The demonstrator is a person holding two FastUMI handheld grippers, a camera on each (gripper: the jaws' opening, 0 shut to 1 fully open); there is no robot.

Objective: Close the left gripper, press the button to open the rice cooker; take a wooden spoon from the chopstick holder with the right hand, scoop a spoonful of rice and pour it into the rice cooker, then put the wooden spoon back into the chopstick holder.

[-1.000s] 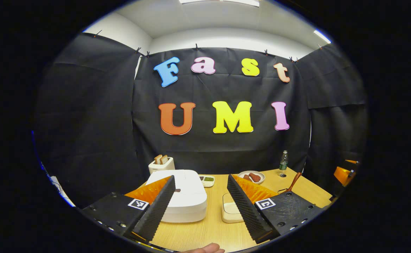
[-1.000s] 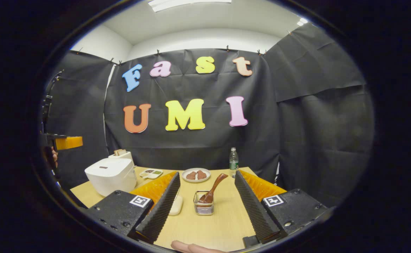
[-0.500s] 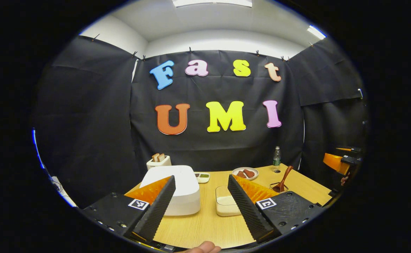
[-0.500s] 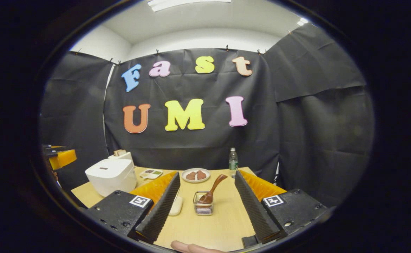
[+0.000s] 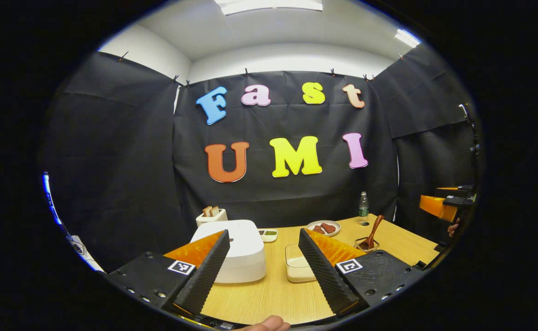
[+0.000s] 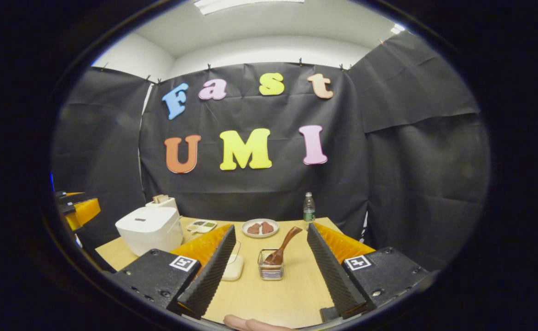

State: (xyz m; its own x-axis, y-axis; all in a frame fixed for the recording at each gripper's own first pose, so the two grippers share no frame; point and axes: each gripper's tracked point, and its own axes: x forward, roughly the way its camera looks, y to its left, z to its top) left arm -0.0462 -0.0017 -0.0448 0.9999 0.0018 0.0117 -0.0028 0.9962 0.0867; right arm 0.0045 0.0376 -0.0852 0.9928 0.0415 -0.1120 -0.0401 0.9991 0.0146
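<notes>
With the rice cooker (image 5: 236, 250) lid down, both grippers hover before it, jaws spread and empty—left gripper (image 5: 263, 269) nearest, right gripper (image 6: 271, 271) facing the wooden spoon (image 6: 282, 248), probably leaning in the chopstick holder (image 6: 270, 270).

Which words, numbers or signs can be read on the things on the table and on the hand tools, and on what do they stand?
None can be read as text.
The label on the water bottle is too small to read.
The dark mark on the lid of the rice cooker is too small to read.
The square marker beside the jaws bears a black-and-white pattern, no letters.
</notes>
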